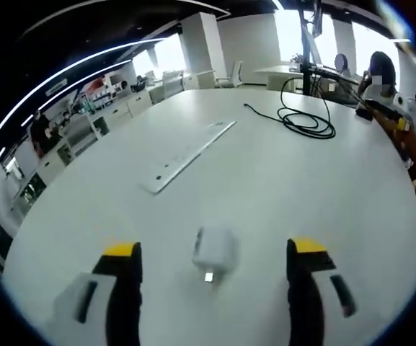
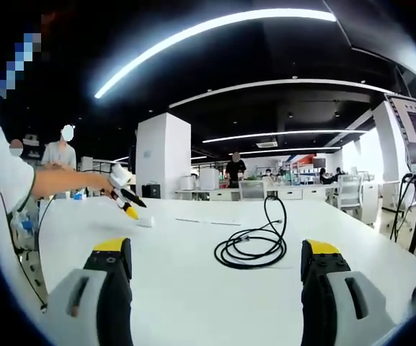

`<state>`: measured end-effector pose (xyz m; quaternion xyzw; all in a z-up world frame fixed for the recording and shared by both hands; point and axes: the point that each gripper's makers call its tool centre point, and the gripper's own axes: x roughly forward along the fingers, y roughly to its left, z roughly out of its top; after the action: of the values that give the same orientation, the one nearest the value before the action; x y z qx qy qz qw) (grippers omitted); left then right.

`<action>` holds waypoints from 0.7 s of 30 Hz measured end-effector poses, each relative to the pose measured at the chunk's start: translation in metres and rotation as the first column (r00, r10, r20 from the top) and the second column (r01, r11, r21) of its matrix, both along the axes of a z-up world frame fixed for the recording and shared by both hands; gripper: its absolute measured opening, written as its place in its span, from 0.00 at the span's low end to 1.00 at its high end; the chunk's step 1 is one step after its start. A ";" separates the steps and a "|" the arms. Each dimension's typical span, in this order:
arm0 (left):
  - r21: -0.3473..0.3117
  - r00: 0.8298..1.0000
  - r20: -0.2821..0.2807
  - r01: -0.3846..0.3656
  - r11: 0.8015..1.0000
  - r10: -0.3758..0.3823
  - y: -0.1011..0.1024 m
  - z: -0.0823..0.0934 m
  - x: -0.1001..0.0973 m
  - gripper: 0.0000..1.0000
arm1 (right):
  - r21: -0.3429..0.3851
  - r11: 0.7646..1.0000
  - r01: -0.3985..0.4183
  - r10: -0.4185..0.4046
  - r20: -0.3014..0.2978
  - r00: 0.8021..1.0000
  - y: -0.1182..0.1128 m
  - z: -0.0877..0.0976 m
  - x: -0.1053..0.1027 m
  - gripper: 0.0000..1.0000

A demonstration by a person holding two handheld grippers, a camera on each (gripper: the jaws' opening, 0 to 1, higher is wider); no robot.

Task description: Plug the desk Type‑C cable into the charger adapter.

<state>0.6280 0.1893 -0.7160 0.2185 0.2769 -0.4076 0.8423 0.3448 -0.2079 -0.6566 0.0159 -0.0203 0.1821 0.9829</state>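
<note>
Left gripper view: left gripper (image 1: 215, 285) low over white tabletop (image 1: 280, 180), fingers (image 1: 125, 277) spread wide, nothing between them but air. Charger adapter (image 1: 214, 252) lying on the tabletop between the two fingers, touching neither; small white cube with rounded corners, metal port end turned toward the camera. Probably lined up that way so the fingers could close on its sides. Farther off, black Type-C cable (image 1: 305, 119) coiled loosely on the tabletop, one free end trailing left, well apart from the adapter. Long flat white strip (image 1: 189, 155) lying between the two, slanted across the surface. Seated people at the far right edge, partly blurred.

Right gripper view: right gripper (image 2: 215, 277) held above the same tabletop (image 2: 171, 288), fingers (image 2: 323, 263) likewise spread and empty. Cable (image 2: 254, 245) straight ahead and near, several loose black loops with a strand running up and away; plug end too small to make out. Aimed at the coil, likely ready to pick up the cable. At left, other gripper (image 2: 125, 196) held by a person's outstretched arm, down near a small white object (image 2: 145, 222) that seemed to be the adapter. Office furniture and standing people behind.

Neither task item grasped yet; plugging not begun.
</note>
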 end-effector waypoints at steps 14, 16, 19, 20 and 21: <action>0.007 0.998 -0.065 0.023 1.000 -0.023 -0.008 -0.016 0.008 0.70 | 0.008 1.000 0.010 -0.010 -0.003 1.000 -0.003 -0.004 0.003 1.00; 0.014 0.997 -0.071 0.031 0.999 -0.030 -0.008 -0.018 0.008 0.69 | 0.009 1.000 0.010 -0.010 -0.005 1.000 -0.003 -0.005 0.003 1.00; 0.022 0.996 -0.083 0.041 0.999 -0.039 -0.007 -0.022 0.007 0.66 | 0.011 1.000 0.010 -0.010 -0.007 1.000 -0.003 -0.006 0.004 1.00; 0.023 0.996 -0.083 0.044 0.999 -0.042 -0.008 -0.022 0.006 0.65 | 0.013 1.000 0.009 -0.009 -0.007 1.000 -0.003 -0.006 0.005 1.00; 0.024 0.996 -0.083 0.045 0.999 -0.043 -0.008 -0.023 0.006 0.64 | 0.013 1.000 0.009 -0.009 -0.008 1.000 -0.003 -0.007 0.005 1.00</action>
<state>0.6344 0.1815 -0.7389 0.2184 0.3120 -0.4312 0.8180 0.3499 -0.2109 -0.6635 0.0230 -0.0178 0.1776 0.9837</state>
